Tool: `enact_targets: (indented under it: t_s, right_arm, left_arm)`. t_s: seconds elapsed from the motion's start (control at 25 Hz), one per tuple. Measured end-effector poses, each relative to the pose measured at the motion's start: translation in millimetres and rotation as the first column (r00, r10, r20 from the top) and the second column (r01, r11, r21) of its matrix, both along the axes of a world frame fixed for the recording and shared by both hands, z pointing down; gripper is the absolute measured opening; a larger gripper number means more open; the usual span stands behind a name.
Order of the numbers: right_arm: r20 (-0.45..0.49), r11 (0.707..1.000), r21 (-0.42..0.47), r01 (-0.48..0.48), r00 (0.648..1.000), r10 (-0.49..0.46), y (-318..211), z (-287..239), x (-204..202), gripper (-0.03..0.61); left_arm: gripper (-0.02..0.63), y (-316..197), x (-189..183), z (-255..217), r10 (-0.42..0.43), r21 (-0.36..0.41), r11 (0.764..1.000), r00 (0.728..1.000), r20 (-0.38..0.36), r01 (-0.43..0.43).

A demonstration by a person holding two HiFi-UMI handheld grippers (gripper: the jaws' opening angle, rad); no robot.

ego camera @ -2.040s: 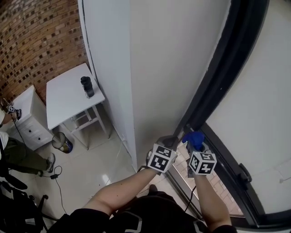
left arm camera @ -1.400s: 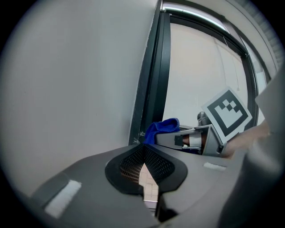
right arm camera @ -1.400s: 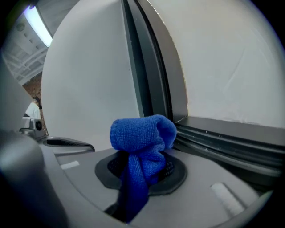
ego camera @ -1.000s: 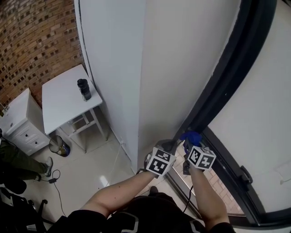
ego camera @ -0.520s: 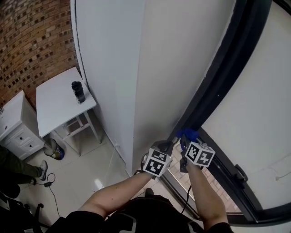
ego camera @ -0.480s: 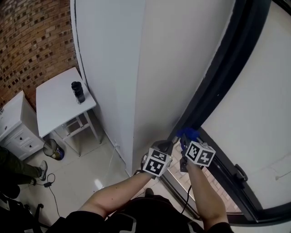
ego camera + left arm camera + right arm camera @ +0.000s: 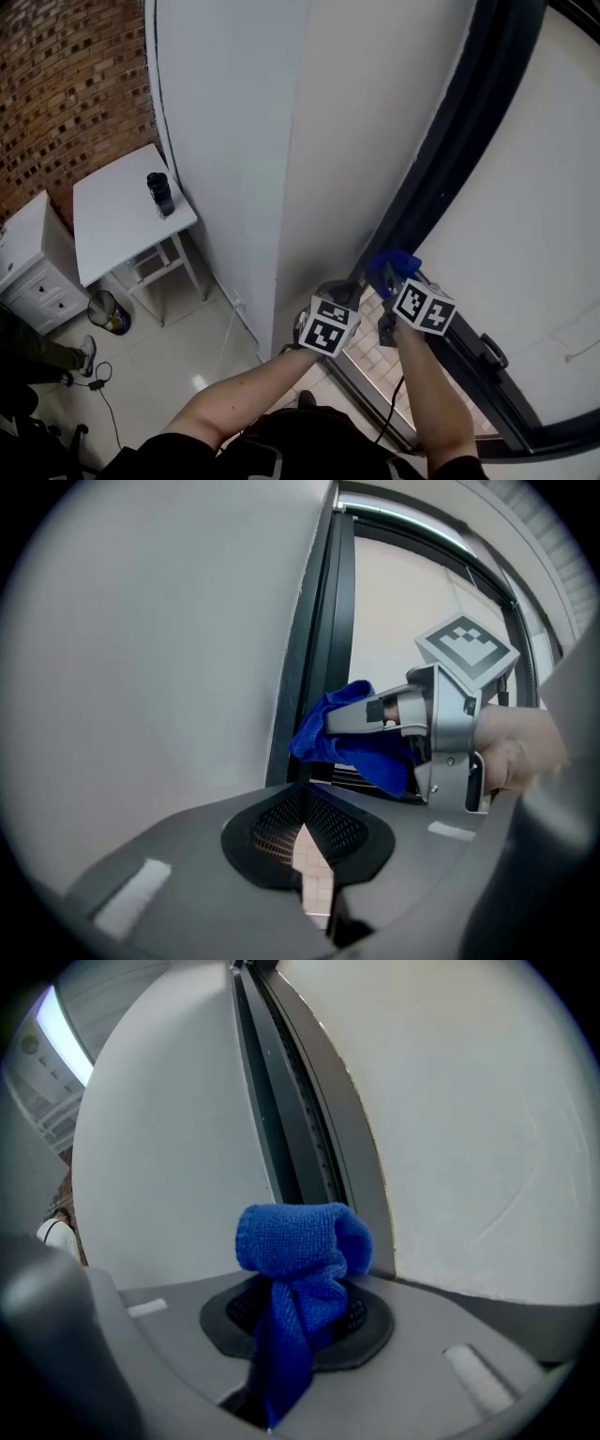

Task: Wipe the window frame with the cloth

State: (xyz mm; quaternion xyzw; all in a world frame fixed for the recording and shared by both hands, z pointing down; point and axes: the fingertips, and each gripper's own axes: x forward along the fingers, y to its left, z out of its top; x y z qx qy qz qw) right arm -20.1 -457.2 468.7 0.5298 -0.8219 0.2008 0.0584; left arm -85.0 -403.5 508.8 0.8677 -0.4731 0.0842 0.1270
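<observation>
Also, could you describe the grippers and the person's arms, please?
The left gripper and right gripper are grey with black meshed jaws, each carrying a white cube with black square markers. A thin black cable trails from the right one. The forearms are bare; the top is black.

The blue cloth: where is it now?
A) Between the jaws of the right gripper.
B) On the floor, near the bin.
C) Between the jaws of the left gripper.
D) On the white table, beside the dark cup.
A: the right gripper is shut on the blue cloth, with the dark window frame just ahead of it.
</observation>
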Motion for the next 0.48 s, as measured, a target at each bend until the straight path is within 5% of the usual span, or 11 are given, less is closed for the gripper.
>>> enact_targets:
  t_s: [0.48]
  right_arm:
    - [0.022,0.999,0.032,0.020,1.000,-0.020,3,-46,3,0.087]
  left_arm:
    - [-0.011,-3,9,-41,-0.018,0.021,1.000,1.000,0.006,0.018]
